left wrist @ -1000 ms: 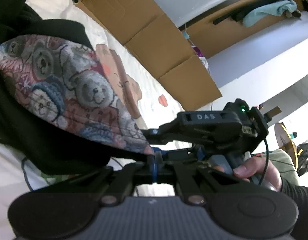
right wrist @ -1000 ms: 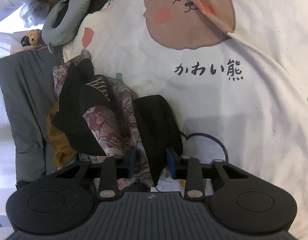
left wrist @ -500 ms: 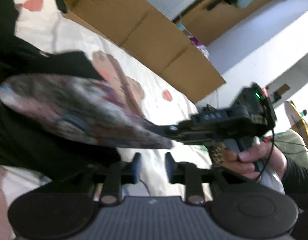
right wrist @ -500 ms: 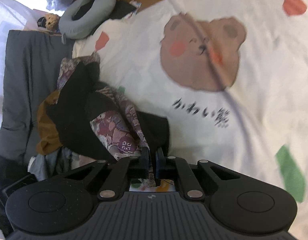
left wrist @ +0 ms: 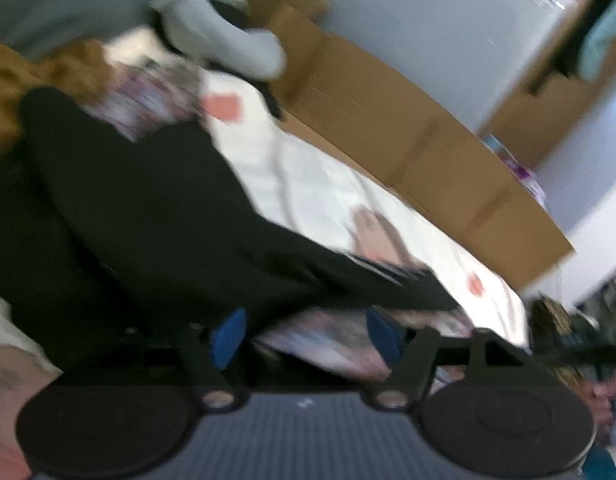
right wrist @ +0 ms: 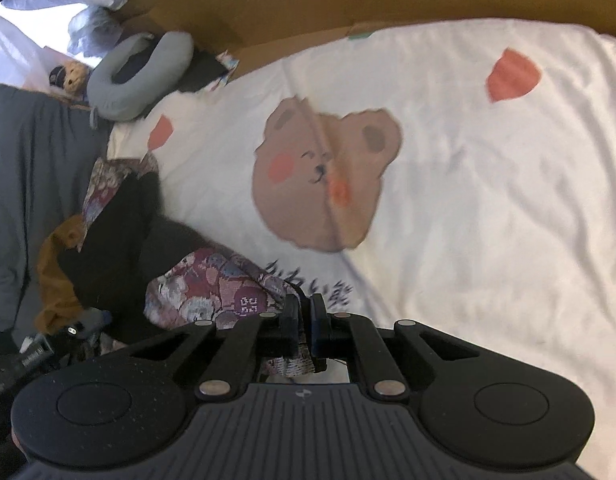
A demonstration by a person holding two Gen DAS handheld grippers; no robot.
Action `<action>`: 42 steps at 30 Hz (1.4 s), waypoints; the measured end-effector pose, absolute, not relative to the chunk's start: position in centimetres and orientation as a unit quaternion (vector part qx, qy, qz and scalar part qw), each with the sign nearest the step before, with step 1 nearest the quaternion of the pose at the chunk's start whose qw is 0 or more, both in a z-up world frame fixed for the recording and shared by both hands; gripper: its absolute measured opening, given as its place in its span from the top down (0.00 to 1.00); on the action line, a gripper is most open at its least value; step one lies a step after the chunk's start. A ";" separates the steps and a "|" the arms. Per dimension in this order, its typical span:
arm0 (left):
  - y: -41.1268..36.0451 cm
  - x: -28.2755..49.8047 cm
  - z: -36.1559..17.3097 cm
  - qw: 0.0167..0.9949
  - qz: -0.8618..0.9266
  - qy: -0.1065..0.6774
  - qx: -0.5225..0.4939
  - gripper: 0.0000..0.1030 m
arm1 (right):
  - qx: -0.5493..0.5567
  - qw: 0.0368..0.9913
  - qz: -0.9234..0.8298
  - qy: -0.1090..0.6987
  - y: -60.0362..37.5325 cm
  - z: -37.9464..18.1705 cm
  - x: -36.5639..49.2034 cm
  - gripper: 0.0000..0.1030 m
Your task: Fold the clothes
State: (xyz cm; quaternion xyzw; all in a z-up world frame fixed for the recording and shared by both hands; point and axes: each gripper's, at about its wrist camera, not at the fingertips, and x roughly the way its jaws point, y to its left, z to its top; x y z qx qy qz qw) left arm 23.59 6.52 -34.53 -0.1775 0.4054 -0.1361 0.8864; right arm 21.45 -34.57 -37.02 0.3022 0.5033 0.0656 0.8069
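A black garment with a bear-print patterned lining (right wrist: 212, 284) lies bunched at the left of the white bear-print bed sheet (right wrist: 488, 208). My right gripper (right wrist: 304, 314) is shut on an edge of its patterned cloth. In the blurred left wrist view the same garment (left wrist: 148, 208) stretches across the frame, and my left gripper (left wrist: 304, 332) stands wide open with the cloth lying between its blue pads (left wrist: 228, 336), not pinched.
A brown garment (right wrist: 56, 276) lies under the black one. A grey neck pillow (right wrist: 140, 76) and a small teddy (right wrist: 72, 76) sit at the sheet's far left corner. Flattened cardboard (left wrist: 408, 140) lines the far side. A grey blanket (right wrist: 24, 184) lies at left.
My left gripper has let go and opened wide, swinging left along the garment. My right gripper closed on the patterned edge and pulled it out over the sheet.
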 end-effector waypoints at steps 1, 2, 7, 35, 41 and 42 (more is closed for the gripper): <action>7.2 23.8 -34.2 0.891 -0.121 0.401 -0.178 0.26 | 0.303 0.808 0.061 0.501 -35.1 -37.0 21.4 0.97; 7.9 24.0 -34.0 0.894 -0.107 0.397 -0.178 0.22 | 0.303 0.810 0.056 0.499 -35.6 -36.9 21.4 0.97; 11.1 25.1 -33.0 0.907 -0.037 0.376 -0.185 0.15 | 0.301 0.816 0.033 0.491 -37.7 -36.7 21.1 0.97; 9.7 24.2 -30.9 0.911 -0.064 0.363 -0.184 0.99 | 0.293 0.833 -0.042 0.467 -44.0 -34.4 16.2 0.97; 11.0 19.6 -27.4 0.911 -0.063 0.368 -0.176 0.99 | 0.298 0.830 -0.039 0.471 -43.9 -33.6 14.2 0.97; 11.1 18.9 -26.7 0.911 -0.063 0.368 -0.174 0.99 | 0.297 0.829 -0.039 0.472 -43.9 -33.4 13.8 0.97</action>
